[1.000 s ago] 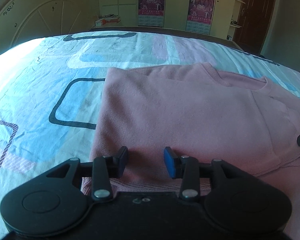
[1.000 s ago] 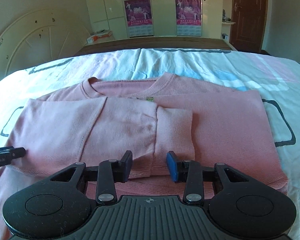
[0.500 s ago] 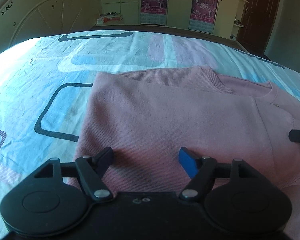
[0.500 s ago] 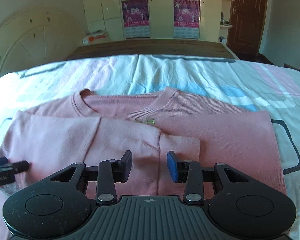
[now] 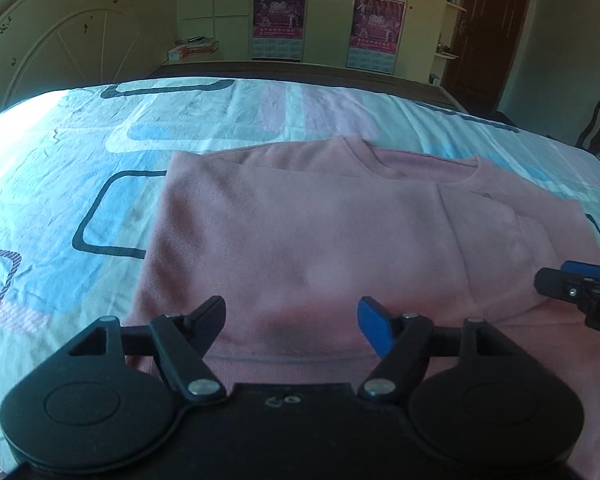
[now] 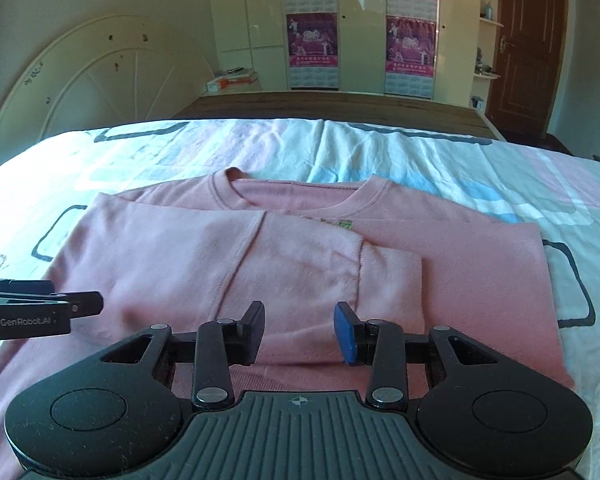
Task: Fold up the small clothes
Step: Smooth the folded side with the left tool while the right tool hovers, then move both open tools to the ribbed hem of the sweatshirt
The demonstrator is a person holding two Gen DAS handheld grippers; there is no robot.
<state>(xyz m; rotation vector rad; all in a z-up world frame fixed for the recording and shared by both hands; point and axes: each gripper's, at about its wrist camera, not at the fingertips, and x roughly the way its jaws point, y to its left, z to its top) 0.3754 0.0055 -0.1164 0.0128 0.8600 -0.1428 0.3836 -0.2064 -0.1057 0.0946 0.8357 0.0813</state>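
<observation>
Right wrist view: both tools [image 6: 299, 326] [image 5: 292, 322] gape empty; grip the pink sweater's [image 6: 300, 264] near hem evenly, fold away

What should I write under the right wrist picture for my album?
Pink sweater lying folded on the patterned bedsheet, right tool open above it.
</observation>
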